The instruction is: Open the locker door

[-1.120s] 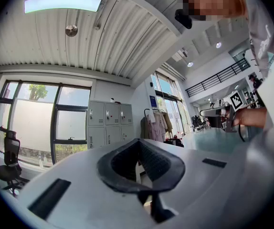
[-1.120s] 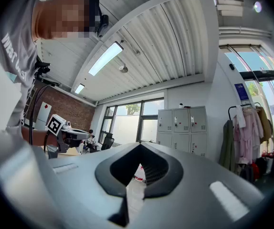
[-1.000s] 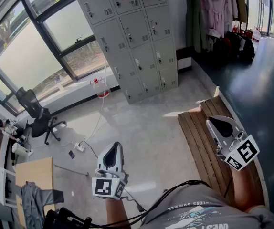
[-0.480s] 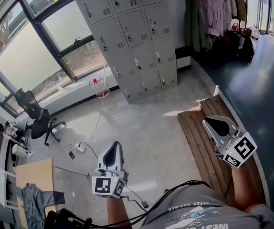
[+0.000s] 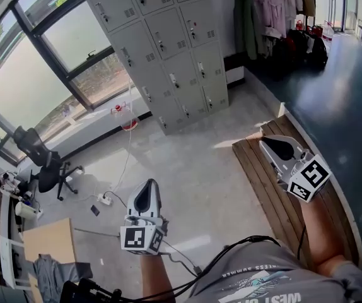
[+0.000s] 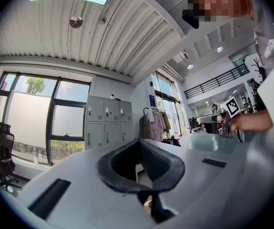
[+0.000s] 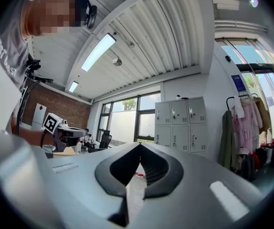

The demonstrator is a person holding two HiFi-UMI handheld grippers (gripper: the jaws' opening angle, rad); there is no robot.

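My hand-held grippers and clothing, from the head view.
My left hand-held gripper (image 5: 148,187) and right hand-held gripper (image 5: 268,144): pale grey shells, black ribbed pads, each with a black-and-white marker cube (image 5: 142,240). I wear a grey printed T-shirt (image 5: 256,281); black cables (image 5: 250,238) cross it.

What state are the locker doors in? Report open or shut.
Shut. Every visible door of the grey lockers sits flush in its frame in the head view; none is swung out.
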